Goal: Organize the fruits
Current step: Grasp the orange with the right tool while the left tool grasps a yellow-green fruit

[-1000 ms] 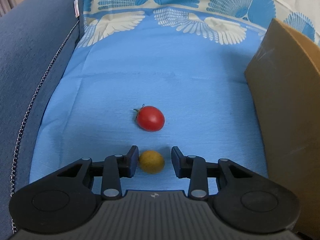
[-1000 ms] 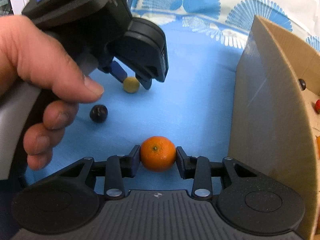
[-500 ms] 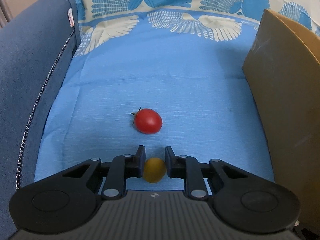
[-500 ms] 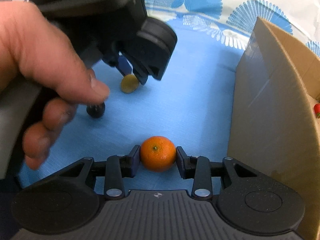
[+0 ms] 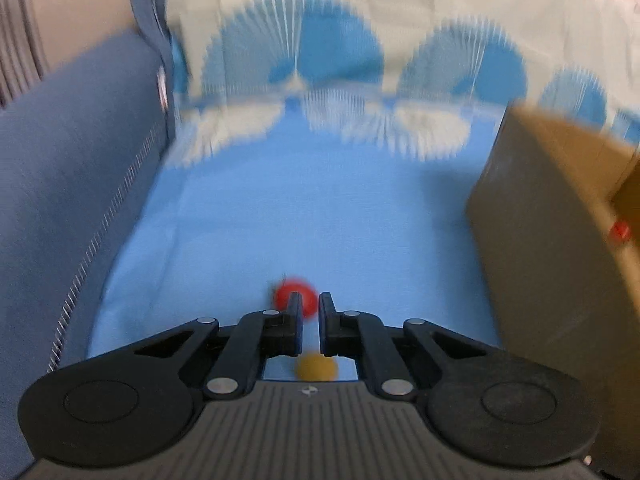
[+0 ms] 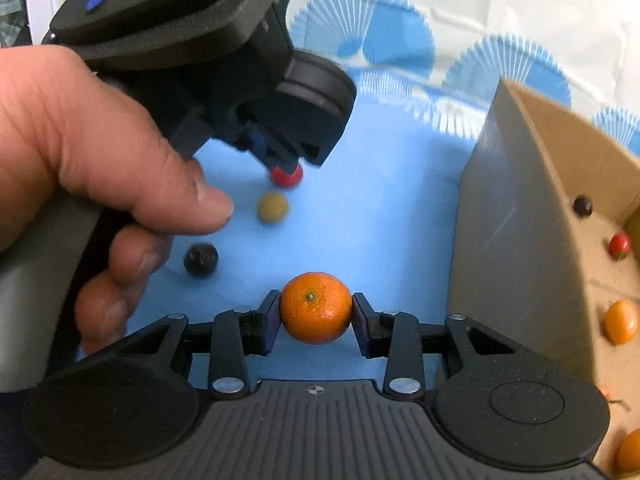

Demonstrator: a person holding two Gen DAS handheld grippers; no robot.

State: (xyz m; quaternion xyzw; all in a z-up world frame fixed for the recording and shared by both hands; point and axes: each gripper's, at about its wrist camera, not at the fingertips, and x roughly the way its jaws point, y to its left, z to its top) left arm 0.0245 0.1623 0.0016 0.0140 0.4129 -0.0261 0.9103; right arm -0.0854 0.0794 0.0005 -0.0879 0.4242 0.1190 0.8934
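Home living room: blue fabric sofa [image 5: 72, 184], patterned cloth [image 5: 320, 216] over seat.

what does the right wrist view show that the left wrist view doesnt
Only the right wrist view: a tangerine clamped in the right hand-held gripper, a dark fruit on the cloth, the person's hand, fruit inside the box. Only the left wrist view: the blue sofa arm. Both: the red tomato, the yellow fruit lying loose, the cardboard box, and the shut, empty left hand-held gripper.
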